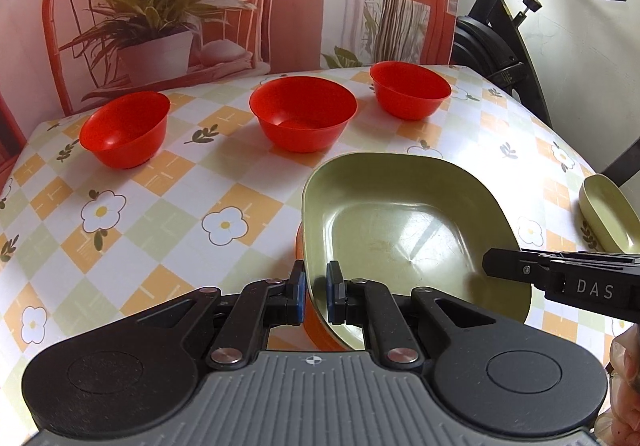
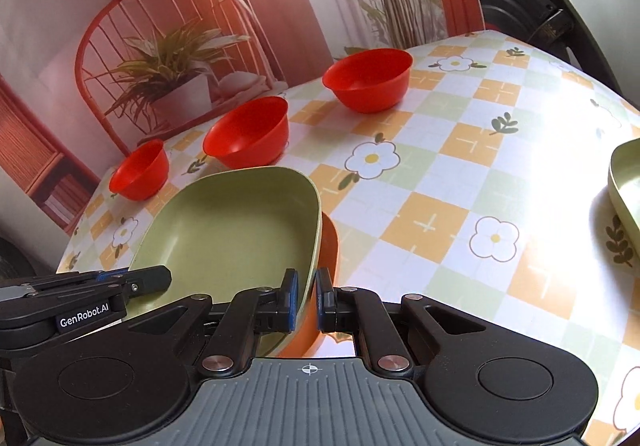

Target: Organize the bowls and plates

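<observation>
A square green plate point(image 1: 400, 230) point(image 2: 232, 230) lies nested on an orange plate point(image 1: 314, 326) point(image 2: 330, 246) near the table's front. My left gripper point(image 1: 316, 292) is shut on the green plate's left rim. My right gripper point(image 2: 307, 296) is shut on its right rim; whether the orange rim is also pinched I cannot tell. Each gripper shows in the other's view: the right gripper point(image 1: 490, 264) and the left gripper point(image 2: 160, 276). Three red bowls point(image 1: 124, 130) point(image 1: 303, 114) point(image 1: 410, 90) stand apart in a row at the back, also in the right wrist view point(image 2: 140, 170) point(image 2: 246, 132) point(image 2: 368, 80).
A second green plate point(image 1: 608, 218) point(image 2: 624, 186) sits at the table's right edge. The table point(image 1: 160, 238) has a checked flower cloth. A printed backdrop stands behind it, and an exercise bike point(image 1: 500, 46) is at the back right. A hand shows at the lower right.
</observation>
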Tool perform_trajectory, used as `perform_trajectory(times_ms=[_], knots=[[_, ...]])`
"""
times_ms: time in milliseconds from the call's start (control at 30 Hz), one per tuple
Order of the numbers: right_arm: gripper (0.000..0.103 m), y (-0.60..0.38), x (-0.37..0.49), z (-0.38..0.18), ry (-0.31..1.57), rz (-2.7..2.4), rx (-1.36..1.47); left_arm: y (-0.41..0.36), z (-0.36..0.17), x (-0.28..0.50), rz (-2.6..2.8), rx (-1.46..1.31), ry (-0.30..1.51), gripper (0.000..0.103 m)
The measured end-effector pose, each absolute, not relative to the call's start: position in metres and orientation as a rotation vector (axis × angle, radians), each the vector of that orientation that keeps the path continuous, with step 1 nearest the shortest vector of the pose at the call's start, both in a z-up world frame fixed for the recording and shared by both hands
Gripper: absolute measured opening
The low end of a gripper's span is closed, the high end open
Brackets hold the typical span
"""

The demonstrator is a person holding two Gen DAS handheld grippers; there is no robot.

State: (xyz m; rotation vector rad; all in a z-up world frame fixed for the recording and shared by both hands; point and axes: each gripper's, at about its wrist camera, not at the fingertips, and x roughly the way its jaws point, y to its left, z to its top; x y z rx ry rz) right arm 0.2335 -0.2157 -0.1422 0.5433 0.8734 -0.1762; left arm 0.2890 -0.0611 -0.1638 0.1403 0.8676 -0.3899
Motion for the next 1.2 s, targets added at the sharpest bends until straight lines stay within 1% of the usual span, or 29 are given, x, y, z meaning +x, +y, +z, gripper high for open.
perform_trajectory(times_ms=[167, 800, 867, 933, 1100, 1200], knots=[[0.008, -0.218, 0.234, -0.148, 0.884, -0.184, 0.562, -0.062, -0.171, 0.289, -0.388, 0.140, 0.884, 0.012], [0.009, -0.220, 0.238, -0.155, 0.894, -0.184, 0.553, -0.069, -0.177, 0.287, -0.370, 0.220, 0.849, 0.012], [0.010, -0.221, 0.238, -0.155, 0.893, -0.181, 0.559, -0.070, -0.177, 0.286, -0.362, 0.238, 0.844, 0.012], [0.013, -0.222, 0.238, -0.155, 0.888, -0.174, 0.565, -0.070, -0.177, 0.284, -0.363, 0.256, 0.834, 0.012], [0.013, -0.221, 0.238, -0.154, 0.893, -0.181, 0.556, -0.068, -0.177, 0.284, -0.362, 0.251, 0.836, 0.012], [0.015, -0.222, 0.236, -0.151, 0.885, -0.188, 0.550, -0.064, -0.176, 0.285, -0.355, 0.232, 0.837, 0.012]])
